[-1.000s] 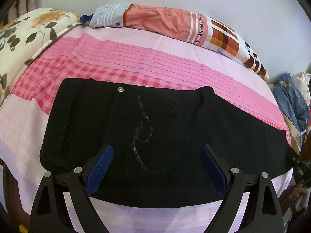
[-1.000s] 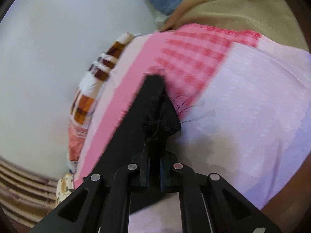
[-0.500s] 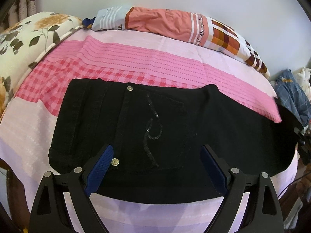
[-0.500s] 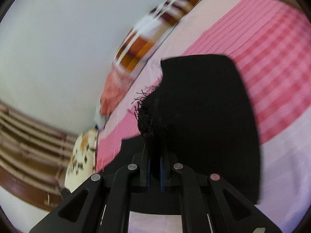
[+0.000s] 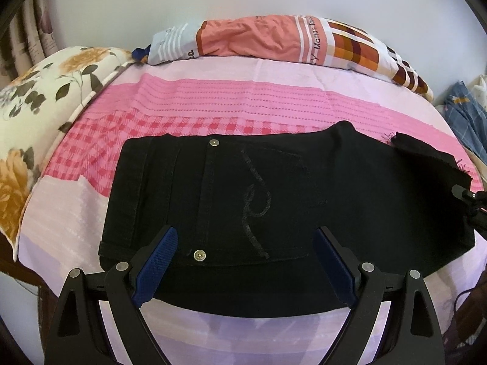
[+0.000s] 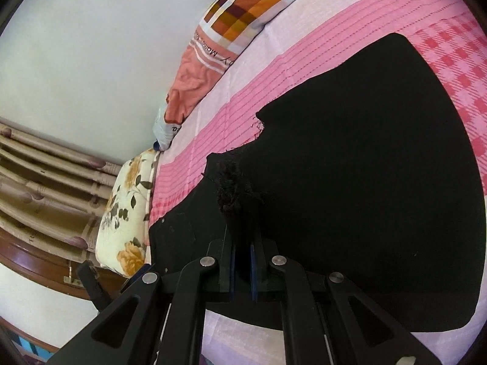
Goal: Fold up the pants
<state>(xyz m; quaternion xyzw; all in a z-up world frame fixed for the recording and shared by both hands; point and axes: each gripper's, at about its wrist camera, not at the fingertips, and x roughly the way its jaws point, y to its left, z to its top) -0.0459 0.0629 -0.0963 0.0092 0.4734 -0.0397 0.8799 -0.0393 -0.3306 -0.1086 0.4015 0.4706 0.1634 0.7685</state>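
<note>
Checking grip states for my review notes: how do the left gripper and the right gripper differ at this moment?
The left gripper has its jaws wide apart and holds nothing; the right gripper has its jaws shut on the frayed hem of the black denim pants. The left hangs over the waist and pocket end; the right is at the leg end. Both have black frames with blue pads.

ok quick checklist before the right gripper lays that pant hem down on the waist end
1. Right gripper shut on hem: ok.
2. Left gripper open, holding nothing: ok.
3. Pants flat on bed: ok.
4. Hem over waist end: not ok, it hangs at the far end from the waist.
5. Folded edges lined up: cannot tell.
6. Pillows apart from pants: ok.
</note>
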